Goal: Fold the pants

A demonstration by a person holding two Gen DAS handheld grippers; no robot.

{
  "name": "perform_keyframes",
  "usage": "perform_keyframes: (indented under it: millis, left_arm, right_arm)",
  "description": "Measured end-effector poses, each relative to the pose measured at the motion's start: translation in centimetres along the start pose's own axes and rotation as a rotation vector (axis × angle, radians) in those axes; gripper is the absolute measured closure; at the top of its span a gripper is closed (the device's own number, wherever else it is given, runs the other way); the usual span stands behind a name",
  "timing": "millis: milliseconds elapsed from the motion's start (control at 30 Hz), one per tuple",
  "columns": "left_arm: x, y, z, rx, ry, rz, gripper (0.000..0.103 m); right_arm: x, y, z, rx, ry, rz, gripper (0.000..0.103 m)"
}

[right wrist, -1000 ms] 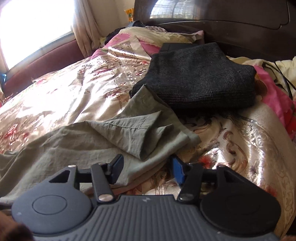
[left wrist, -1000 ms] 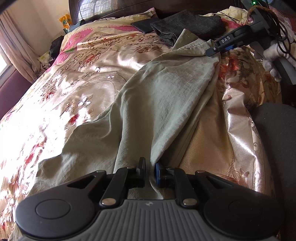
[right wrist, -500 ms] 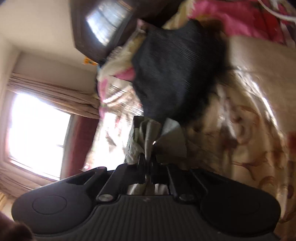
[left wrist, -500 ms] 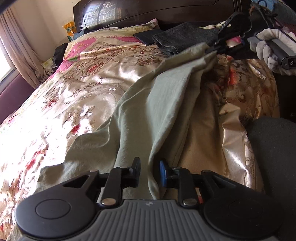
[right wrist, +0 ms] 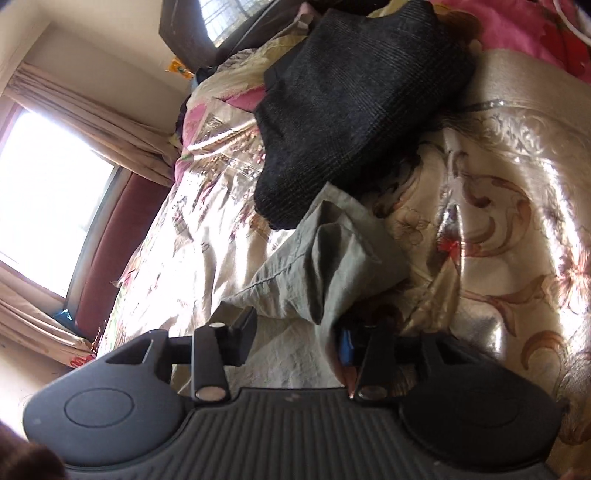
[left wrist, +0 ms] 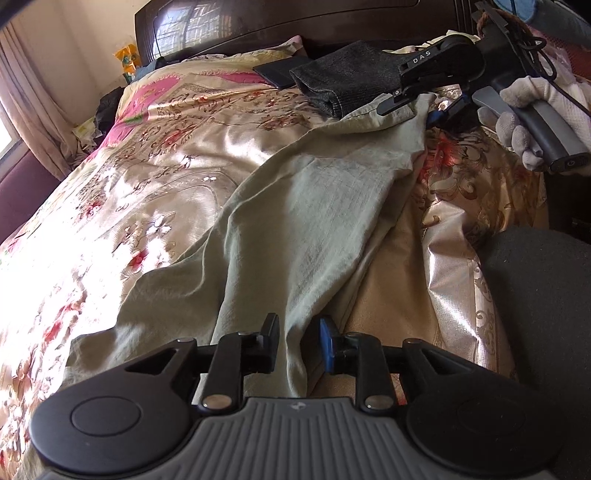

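Pale green pants (left wrist: 303,214) lie lengthwise on a floral satin bedspread (left wrist: 166,155). My left gripper (left wrist: 298,345) is open, its jaws astride a ridge of the near pant leg without pinching it. My right gripper (right wrist: 295,332) is open and rolled sideways, with the far end of the pants (right wrist: 321,266) lying between its fingers. In the left wrist view the right gripper (left wrist: 417,107) sits at the far end of the pants, held by a gloved hand (left wrist: 532,110).
A folded dark grey garment (right wrist: 351,107) lies just beyond the pants near the dark wooden headboard (left wrist: 295,26). A dark cushioned seat (left wrist: 539,295) stands at the bed's right edge. A window with curtains (right wrist: 55,184) is on the left.
My right gripper was shut on the far end of the pants and lifted it; it has now opened and the cloth lies lower. My left gripper has widened from nearly shut to open.
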State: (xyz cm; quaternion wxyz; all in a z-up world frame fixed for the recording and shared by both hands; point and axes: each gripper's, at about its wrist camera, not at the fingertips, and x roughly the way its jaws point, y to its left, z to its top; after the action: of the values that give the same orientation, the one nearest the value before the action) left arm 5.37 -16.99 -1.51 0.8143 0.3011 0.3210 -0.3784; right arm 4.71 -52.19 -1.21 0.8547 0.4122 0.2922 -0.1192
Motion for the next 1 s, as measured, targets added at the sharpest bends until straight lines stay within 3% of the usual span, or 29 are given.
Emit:
perform_keyframes:
  millis: [167, 200, 233, 267, 367, 433, 533, 700, 767, 833, 933, 1000]
  left_arm:
    - [1.0, -0.3, 1.3, 0.037, -0.004, -0.016, 0.064]
    - [1.2, -0.3, 2.1, 0.044, -0.011, -0.034, 0.064]
    - [1.3, -0.3, 3.0, 0.052, -0.022, -0.052, 0.064]
    - [1.4, -0.4, 4.2, 0.065, -0.044, -0.073, 0.064]
    - [2.4, -1.0, 8.1, 0.101, -0.113, -0.156, 0.064]
    - [4.2, -1.4, 10.7, 0.106, -0.114, -0.257, 0.064]
    - [9.0, -2.2, 14.0, 0.116, -0.028, -0.405, 0.063]
    - [14.2, -2.6, 18.7, 0.113, 0.039, -0.504, 0.063]
    - [14.8, -2.3, 20.5, 0.106, 0.000, -0.491, 0.063]
    - [15.3, -1.6, 22.3, 0.072, -0.049, -0.422, 0.062]
    - [16.6, -0.7, 23.4, 0.011, -0.092, -0.188, 0.062]
    - [16.4, 0.0, 22.7, -0.029, -0.103, -0.144, 0.061]
  right_arm:
    - [1.5, 3.9, -2.4, -0.430, 0.046, -0.172, 0.063]
    - [1.7, 4.1, -2.6, -0.463, 0.061, -0.182, 0.077]
    - [1.6, 4.0, -2.4, -0.444, 0.071, -0.172, 0.094]
    - [1.3, 3.4, -1.9, -0.393, 0.072, -0.140, 0.097]
    - [-0.5, 2.3, -1.2, -0.317, 0.011, -0.069, 0.098]
    - [-1.4, 1.7, -1.2, -0.307, 0.002, -0.052, 0.098]
    - [-1.4, 0.8, -1.3, -0.306, 0.013, -0.050, 0.098]
    - [-1.7, -0.5, -1.3, -0.251, 0.021, 0.011, 0.098]
    - [-1.6, -0.5, -1.5, -0.264, 0.023, 0.016, 0.098]
    - [-1.5, -0.5, -1.7, -0.277, 0.023, 0.013, 0.098]
    - [-1.6, -0.7, -1.8, -0.257, 0.019, 0.021, 0.098]
    - [-1.8, -0.8, -1.7, -0.236, 0.015, 0.026, 0.097]
